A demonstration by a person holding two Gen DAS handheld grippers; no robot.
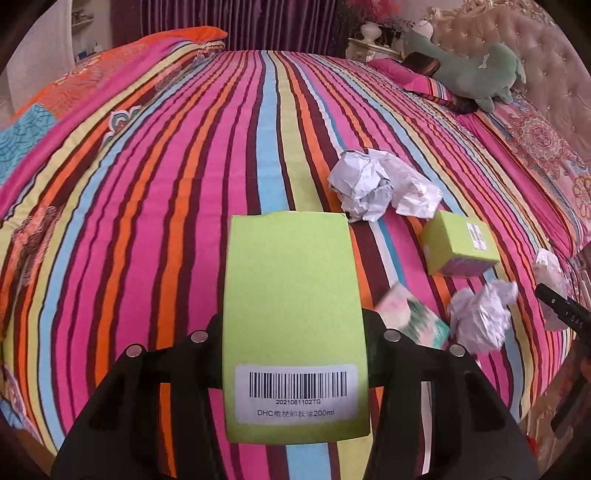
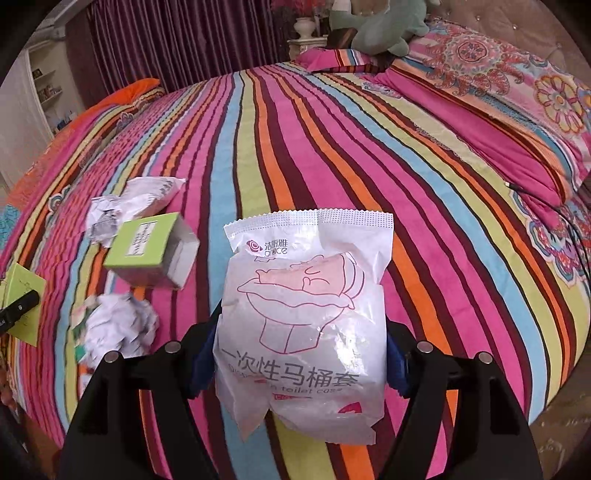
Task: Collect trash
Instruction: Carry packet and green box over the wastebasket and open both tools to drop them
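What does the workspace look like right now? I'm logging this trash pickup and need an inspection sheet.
Surface: bed with striped cover.
Job's things: green carton in the left gripper; white toilet-cover packet in the right gripper; on the bed, smaller green box, two paper balls, a white wrapper, a blurred colourful packet.
Clutter: plush toy by the pillows.
Grippers: both shut on their items.
Cables: thin dark cable over the right pillow.
Surroundings: purple curtains, tufted headboard.

Lime-green box (image 1: 295, 295), white-pink packet (image 2: 306, 325) — multicolour-striped bedspread (image 1: 166, 184), prob. purple curtains (image 1: 258, 26).
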